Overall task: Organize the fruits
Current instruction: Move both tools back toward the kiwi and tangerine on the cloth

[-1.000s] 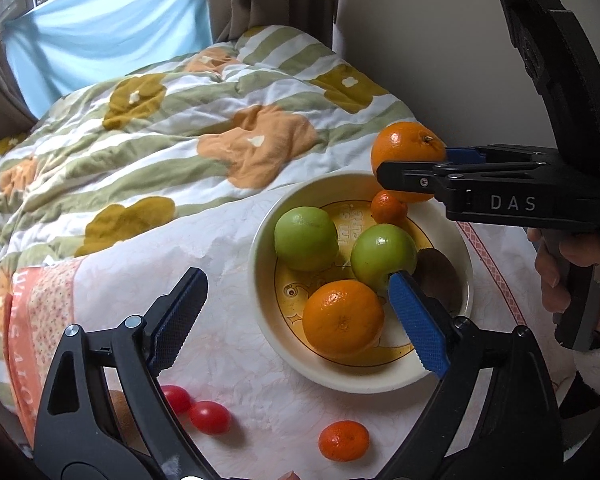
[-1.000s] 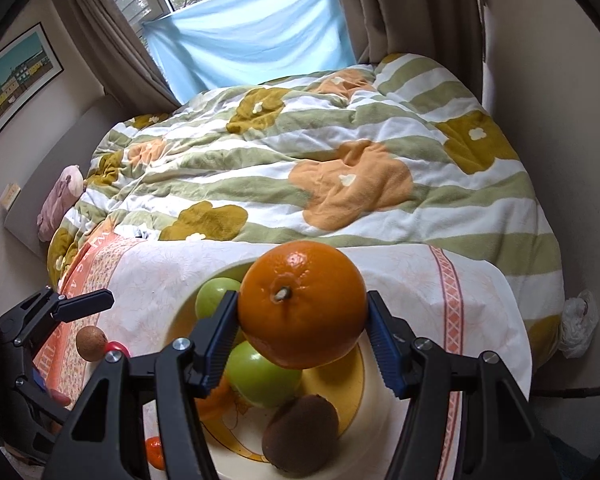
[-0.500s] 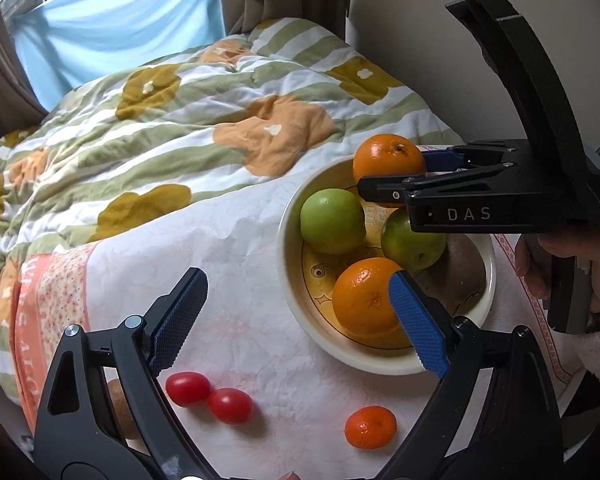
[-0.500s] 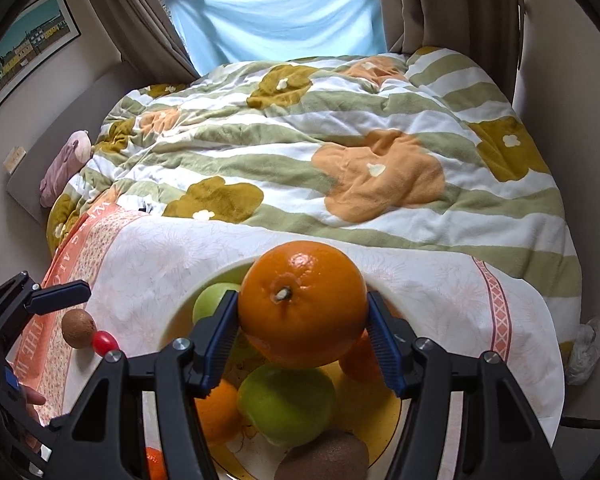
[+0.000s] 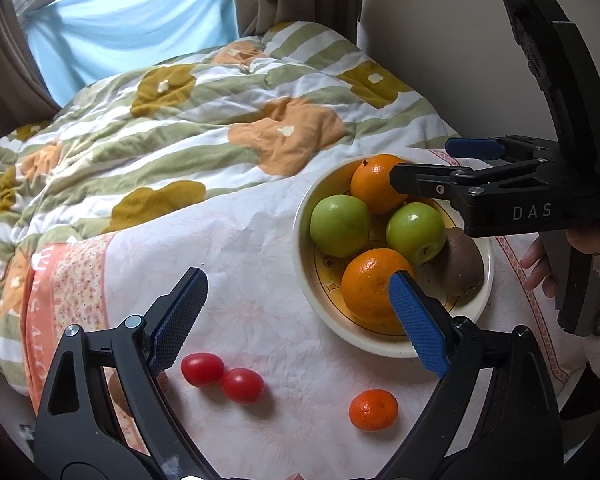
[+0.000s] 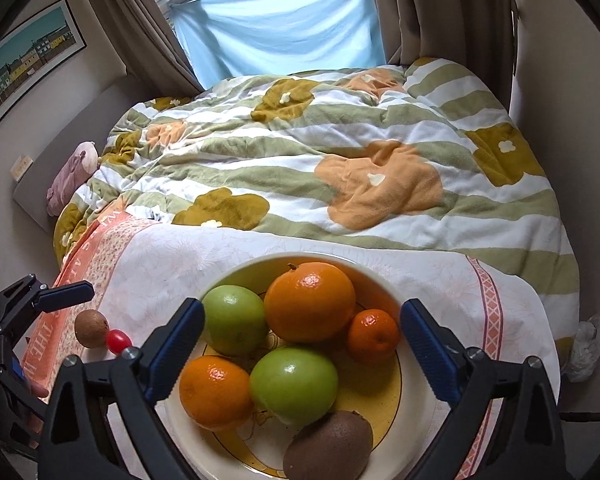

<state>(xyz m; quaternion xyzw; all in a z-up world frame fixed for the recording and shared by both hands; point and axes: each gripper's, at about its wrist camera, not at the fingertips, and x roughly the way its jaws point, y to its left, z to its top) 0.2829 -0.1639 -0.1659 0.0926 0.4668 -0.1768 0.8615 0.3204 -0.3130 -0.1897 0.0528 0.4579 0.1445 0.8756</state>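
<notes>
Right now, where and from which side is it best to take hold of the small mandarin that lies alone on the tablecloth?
Grip the small mandarin across its round middle, coming from above. It lies apart from the bowl and the two cherry tomatoes, so both sides are probably free for the pads.

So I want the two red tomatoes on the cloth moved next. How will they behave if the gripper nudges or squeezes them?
The tomatoes are small, oval and glossy, so they would probably roll if nudged and could slip from the pads. They look thin-skinned, so a hard squeeze may split them. They touch, so pushing one likely shifts both.
</notes>
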